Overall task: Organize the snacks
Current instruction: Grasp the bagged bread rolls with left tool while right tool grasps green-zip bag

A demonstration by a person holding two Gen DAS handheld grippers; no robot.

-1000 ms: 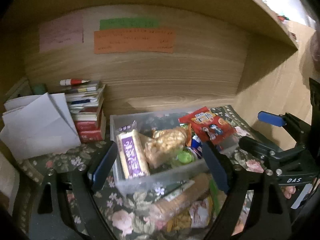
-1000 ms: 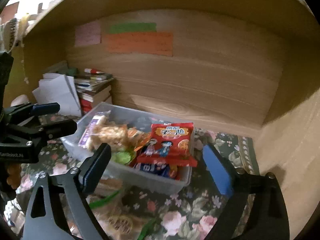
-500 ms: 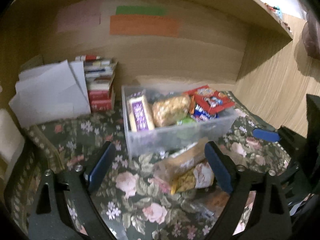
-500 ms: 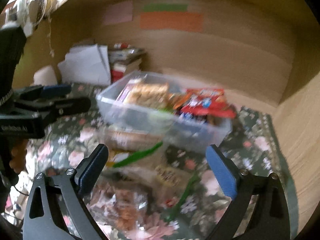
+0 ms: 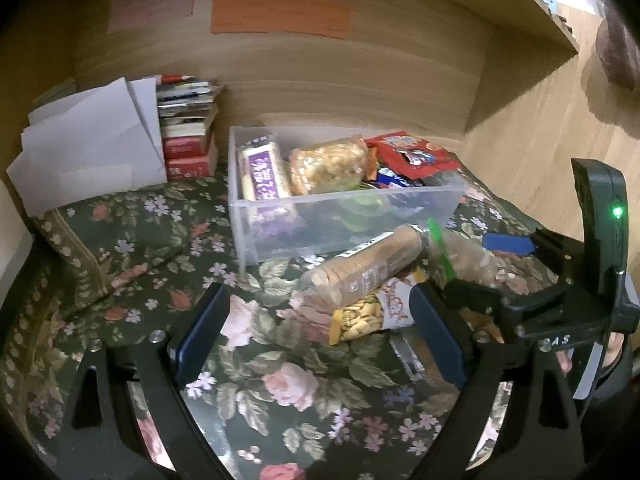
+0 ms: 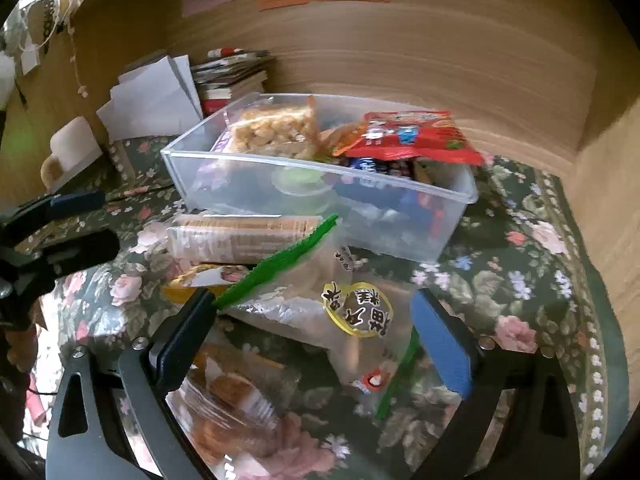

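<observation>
Both grippers have been brought down and back from the clear bin toward the loose snacks, so another pick-up seems to be starting. Left gripper (image 5: 320, 332): its jaws have just been opening and are spread wide, with nothing gripped; only the floral-covered surface (image 5: 132, 248) is framed between them. Just ahead and to its right lie a biscuit sleeve (image 5: 360, 268) and a yellow snack pack (image 5: 360, 318). Right gripper (image 6: 316, 340): the jaws are held wide, unclosed, over a clear bag with a green zip strip (image 6: 320, 292). Beyond both, the clear bin (image 6: 256, 196) is seen already holding several packets.
</observation>
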